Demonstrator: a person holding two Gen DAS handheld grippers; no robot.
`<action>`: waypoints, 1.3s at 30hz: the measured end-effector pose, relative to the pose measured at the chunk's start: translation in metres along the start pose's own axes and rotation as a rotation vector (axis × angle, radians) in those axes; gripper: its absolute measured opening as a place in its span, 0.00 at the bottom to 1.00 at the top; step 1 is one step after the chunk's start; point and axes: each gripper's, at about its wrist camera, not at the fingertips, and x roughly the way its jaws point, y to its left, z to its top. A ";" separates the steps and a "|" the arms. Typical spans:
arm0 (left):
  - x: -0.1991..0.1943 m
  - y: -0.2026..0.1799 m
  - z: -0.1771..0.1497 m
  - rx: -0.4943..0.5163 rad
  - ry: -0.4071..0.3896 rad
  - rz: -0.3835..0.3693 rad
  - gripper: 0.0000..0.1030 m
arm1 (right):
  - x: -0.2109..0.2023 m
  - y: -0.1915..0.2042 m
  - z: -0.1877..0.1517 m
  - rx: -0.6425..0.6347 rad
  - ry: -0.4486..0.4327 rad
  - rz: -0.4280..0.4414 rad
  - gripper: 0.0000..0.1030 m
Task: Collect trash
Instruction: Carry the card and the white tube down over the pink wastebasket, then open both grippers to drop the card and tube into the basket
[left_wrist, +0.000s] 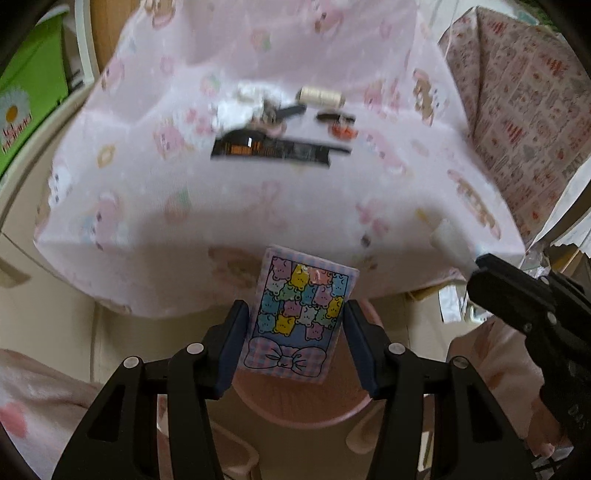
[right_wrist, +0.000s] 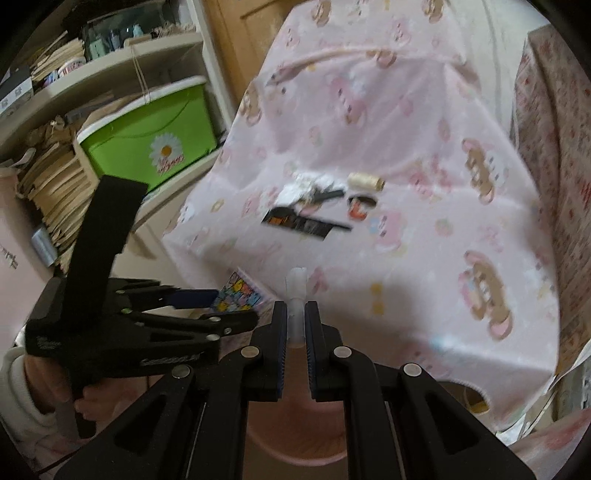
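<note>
My left gripper is shut on a small pastel box printed with coloured bears and a bow, held upright by its sides. Under it lies a round pink bin. At the right edge, my right gripper pinches a small white tube. In the right wrist view, the right gripper is shut on that tube, above the pink bin. The left gripper with the box is just to its left.
The table's pink cartoon cloth carries a black wrapper, a cream thread spool, crumpled white paper and a small orange item. A patterned bag stands right; a green daisy box sits on shelves left.
</note>
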 end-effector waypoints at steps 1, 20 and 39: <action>0.005 0.001 -0.002 -0.005 0.023 -0.001 0.50 | 0.004 0.001 -0.002 -0.001 0.020 -0.003 0.10; 0.104 0.012 -0.023 -0.026 0.302 0.114 0.50 | 0.110 0.008 -0.051 -0.050 0.421 -0.154 0.10; 0.175 0.048 -0.053 -0.129 0.509 0.125 0.52 | 0.167 -0.016 -0.076 -0.006 0.566 -0.216 0.10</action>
